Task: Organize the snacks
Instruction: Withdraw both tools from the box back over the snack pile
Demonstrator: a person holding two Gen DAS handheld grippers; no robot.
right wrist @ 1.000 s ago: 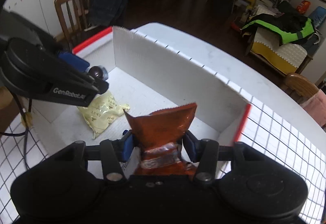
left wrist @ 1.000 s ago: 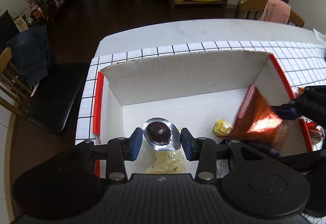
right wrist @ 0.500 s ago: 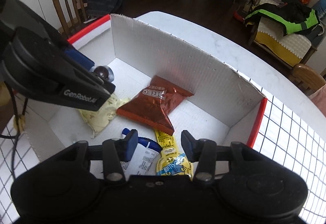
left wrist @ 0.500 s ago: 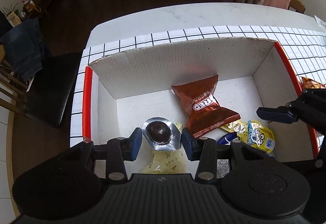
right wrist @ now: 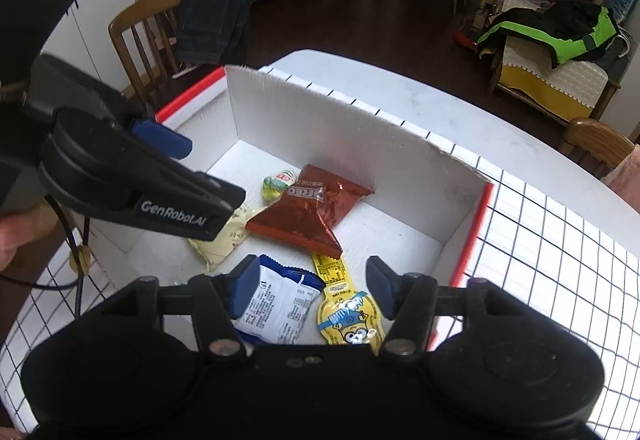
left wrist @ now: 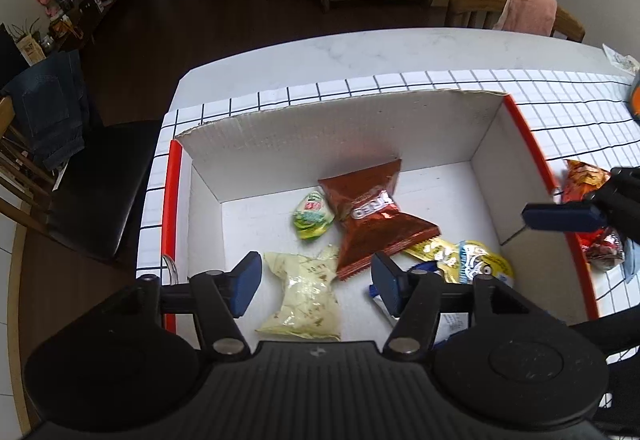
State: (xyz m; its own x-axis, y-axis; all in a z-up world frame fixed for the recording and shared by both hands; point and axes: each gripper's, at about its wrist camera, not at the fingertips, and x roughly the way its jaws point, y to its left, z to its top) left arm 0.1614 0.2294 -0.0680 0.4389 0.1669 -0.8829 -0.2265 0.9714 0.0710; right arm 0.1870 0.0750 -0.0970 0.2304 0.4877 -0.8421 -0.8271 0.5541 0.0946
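Observation:
A white cardboard box (left wrist: 340, 135) (right wrist: 320, 127) with red edges holds the snacks. Inside lie a red-brown Oreo packet (left wrist: 372, 220) (right wrist: 316, 207), a small green and yellow packet (left wrist: 314, 215) (right wrist: 276, 181), a pale yellow packet (left wrist: 306, 296) (right wrist: 224, 244), a yellow cartoon packet (left wrist: 468, 260) (right wrist: 348, 316) and a blue and white packet (right wrist: 280, 304). My left gripper (left wrist: 316, 280) (right wrist: 132, 179) hangs over the box's near left part, jaws opening, nothing between them. Over the near right part, my right gripper (right wrist: 314, 282) has its jaws opening and empty too; one of its fingers (left wrist: 560, 215) shows at the right.
The box stands on a black-gridded white cloth (left wrist: 580, 111) on a white table. Two orange and red packets (left wrist: 584, 179) lie on the cloth outside the box's right wall. Wooden chairs (right wrist: 140, 35) stand around the table, with dark floor beyond.
The right gripper let go of the red-brown packet, which now lies in the box. The left gripper then dropped its foil-cupped snack. Both jaws stand wider and the right hand has drawn back.

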